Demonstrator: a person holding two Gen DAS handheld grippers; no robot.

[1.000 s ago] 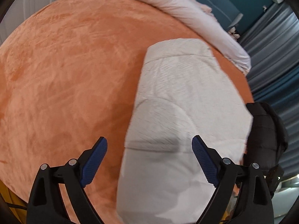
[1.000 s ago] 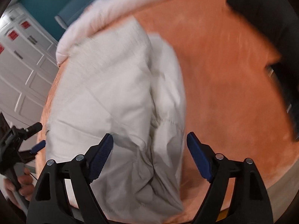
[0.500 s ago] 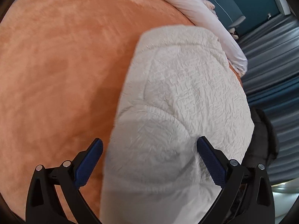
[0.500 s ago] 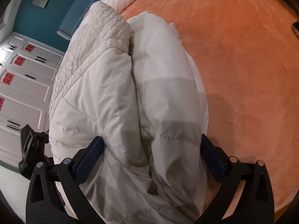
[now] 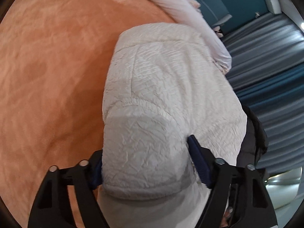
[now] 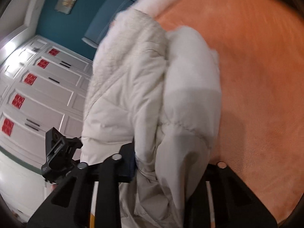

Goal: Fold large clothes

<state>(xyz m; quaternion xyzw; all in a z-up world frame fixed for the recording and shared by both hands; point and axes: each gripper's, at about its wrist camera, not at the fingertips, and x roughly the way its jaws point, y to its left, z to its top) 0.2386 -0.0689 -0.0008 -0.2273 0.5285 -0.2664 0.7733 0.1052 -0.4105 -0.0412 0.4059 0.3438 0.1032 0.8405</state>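
Note:
A white puffy jacket (image 5: 167,79) lies folded lengthwise on an orange blanket (image 5: 47,66) that covers the bed. My left gripper (image 5: 146,163) is at the jacket's near end, its jaws closing with a thick padded fold between them, and both blue pads (image 5: 199,161) press into the fabric. In the right wrist view the same jacket (image 6: 133,87) is bunched up. My right gripper (image 6: 169,167) is closing on the gathered cloth; its left pad (image 6: 130,163) bites in, and the right one is hidden under fabric.
A pale pink duvet roll (image 5: 190,15) lies along the bed's far edge. A black garment (image 5: 254,142) sits beside the jacket on the right, with grey-blue curtains (image 5: 275,66) behind. White cupboards with red labels (image 6: 38,95) and a black camera mount (image 6: 57,152) stand to the left.
Both grippers moved in over the jacket's near end and tipped down. Their jaws went from wide apart to squeezed against the fabric, the right far narrower than the left.

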